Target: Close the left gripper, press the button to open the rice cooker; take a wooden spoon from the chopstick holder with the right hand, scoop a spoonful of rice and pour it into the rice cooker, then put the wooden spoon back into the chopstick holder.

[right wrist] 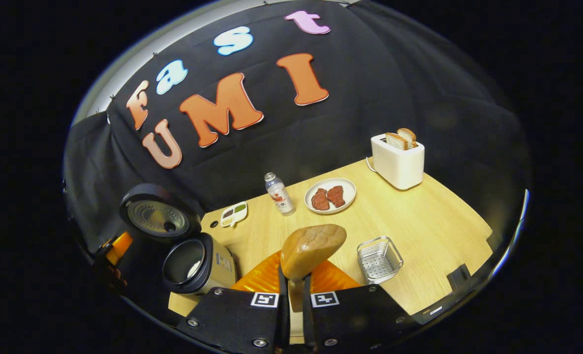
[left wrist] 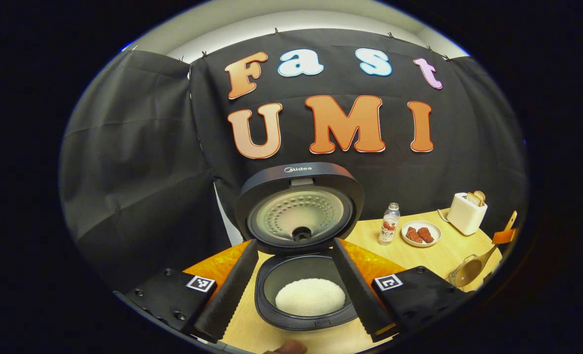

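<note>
1. Spoon (right wrist: 311, 250): handle clamped between the right gripper (right wrist: 294, 290) fingers, bowl up, right of the cooker (right wrist: 198, 265).
2. Left gripper (left wrist: 296, 290): wide open, empty, straddling the cooker's open pot.
3. Risk: a loose grip lets the spoon twist.
4. Nearby: holder (right wrist: 379, 259), bottle (right wrist: 279, 194), plate (right wrist: 331, 196), toaster (right wrist: 398, 160). Path to the holder looks free.

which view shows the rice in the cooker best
The left gripper view: it looks straight down into the open rice cooker, showing the whole rice mound. The right gripper view shows just a sliver of rice from the side.
</note>
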The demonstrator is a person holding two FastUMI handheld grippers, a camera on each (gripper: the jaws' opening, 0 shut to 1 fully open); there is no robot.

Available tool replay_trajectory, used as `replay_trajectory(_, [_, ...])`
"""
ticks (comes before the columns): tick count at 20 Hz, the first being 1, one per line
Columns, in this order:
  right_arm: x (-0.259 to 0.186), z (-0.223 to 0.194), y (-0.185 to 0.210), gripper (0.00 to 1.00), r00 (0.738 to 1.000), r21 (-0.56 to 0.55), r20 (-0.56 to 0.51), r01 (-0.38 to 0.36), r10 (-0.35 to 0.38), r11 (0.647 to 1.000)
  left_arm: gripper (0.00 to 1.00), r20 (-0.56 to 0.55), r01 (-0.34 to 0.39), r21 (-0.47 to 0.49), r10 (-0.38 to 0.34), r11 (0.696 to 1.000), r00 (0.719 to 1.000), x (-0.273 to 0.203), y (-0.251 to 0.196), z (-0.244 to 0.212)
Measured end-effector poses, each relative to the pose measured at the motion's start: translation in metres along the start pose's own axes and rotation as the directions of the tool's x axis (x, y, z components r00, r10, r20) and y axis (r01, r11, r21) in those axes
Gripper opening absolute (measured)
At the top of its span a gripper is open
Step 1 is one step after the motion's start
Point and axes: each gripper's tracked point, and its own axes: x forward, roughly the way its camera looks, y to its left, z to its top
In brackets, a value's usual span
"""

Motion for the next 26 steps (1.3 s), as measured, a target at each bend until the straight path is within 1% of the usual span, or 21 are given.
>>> replay_trajectory(1, [0.006,-0.011,0.003,0.10,1.000,-0.038,-0.011,0.010,-0.011,0.999,1.00,0.001,0.006,-0.007,-0.006,1.000,1.000,0.001,0.003,0.001])
replay_trajectory(3, [0.013,-0.040,0.004,0.10,0.997,-0.104,-0.052,0.046,-0.052,0.993,1.00,-0.008,0.012,-0.010,-0.012,1.000,1.000,0.003,0.008,-0.003])
replay_trajectory(4, [0.017,-0.046,0.004,0.10,0.997,-0.124,-0.050,0.059,-0.066,0.990,1.00,-0.009,0.014,-0.007,-0.014,1.000,1.000,0.004,0.011,-0.004])
replay_trajectory(5, [0.020,-0.049,0.004,0.10,0.996,-0.146,-0.038,0.078,-0.085,0.986,0.98,-0.010,0.015,-0.001,-0.015,1.000,1.000,0.004,0.013,-0.005])
replay_trajectory(6, [0.023,-0.050,-0.002,0.10,0.993,-0.172,-0.015,0.112,-0.116,0.979,1.00,-0.014,0.017,0.006,-0.017,1.000,1.000,0.002,0.015,-0.009])
replay_trajectory(7, [0.025,-0.050,-0.006,0.08,0.989,-0.206,0.013,0.149,-0.150,0.967,1.00,-0.020,0.019,0.011,-0.019,1.000,1.000,0.001,0.018,-0.013])
replay_trajectory(8, [0.026,-0.050,-0.010,0.07,0.984,-0.245,0.035,0.180,-0.177,0.953,0.98,-0.027,0.020,0.014,-0.019,1.000,0.999,0.001,0.020,-0.016])
replay_trajectory(9, [0.028,-0.052,-0.013,0.07,0.978,-0.296,0.053,0.207,-0.201,0.932,1.00,-0.033,0.020,0.012,-0.019,1.000,0.999,0.001,0.022,-0.018])
replay_trajectory(10, [0.029,-0.053,-0.011,0.07,0.978,-0.317,0.066,0.211,-0.200,0.925,0.98,-0.040,0.021,0.006,-0.021,1.000,0.999,0.000,0.025,-0.022])
replay_trajectory(13, [0.036,-0.068,-0.005,0.06,0.971,-0.428,0.092,0.240,-0.222,0.871,1.00,-0.053,0.010,-0.001,-0.010,1.000,0.999,-0.001,0.034,-0.027])
replay_trajectory(15, [0.036,-0.079,-0.005,0.05,0.964,-0.469,0.112,0.266,-0.242,0.842,1.00,-0.053,0.001,0.010,-0.001,1.000,0.999,-0.001,0.041,-0.028])
replay_trajectory(16, [0.038,-0.090,-0.005,0.05,0.964,-0.490,0.100,0.265,-0.248,0.831,0.98,-0.052,0.002,0.016,-0.001,1.000,0.999,0.000,0.042,-0.029])
replay_trajectory(17, [0.037,-0.092,-0.004,0.05,0.960,-0.507,0.128,0.279,-0.249,0.815,0.98,-0.054,0.004,0.023,-0.003,1.000,0.999,0.000,0.043,-0.030])
replay_trajectory(18, [0.036,-0.090,-0.002,0.05,0.955,-0.519,0.163,0.295,-0.246,0.802,1.00,-0.058,0.008,0.030,-0.006,1.000,0.998,0.001,0.044,-0.031])
replay_trajectory(19, [0.037,-0.093,0.000,0.05,0.951,-0.527,0.179,0.308,-0.252,0.792,1.00,-0.059,0.013,0.034,-0.011,0.999,0.998,0.002,0.044,-0.031])
replay_trajectory(21, [0.040,-0.109,0.001,0.05,0.948,-0.542,0.167,0.318,-0.271,0.778,1.00,-0.057,0.020,0.034,-0.018,0.999,0.998,0.005,0.044,-0.029])
replay_trajectory(23, [0.040,-0.115,0.007,0.05,0.947,-0.541,0.176,0.322,-0.269,0.777,1.00,-0.052,0.029,0.033,-0.027,0.999,0.998,0.008,0.040,-0.027])
replay_trajectory(24, [0.041,-0.118,0.010,0.05,0.950,-0.539,0.171,0.311,-0.260,0.783,0.98,-0.048,0.034,0.033,-0.033,0.999,0.998,0.008,0.038,-0.027])
replay_trajectory(25, [0.041,-0.122,0.010,0.05,0.953,-0.515,0.160,0.304,-0.259,0.802,1.00,-0.043,0.040,0.036,-0.039,0.999,0.998,0.007,0.038,-0.024])
replay_trajectory(26, [0.046,-0.128,0.011,0.05,0.958,-0.475,0.132,0.287,-0.256,0.832,1.00,-0.037,0.045,0.041,-0.043,0.998,0.998,0.009,0.036,-0.023])
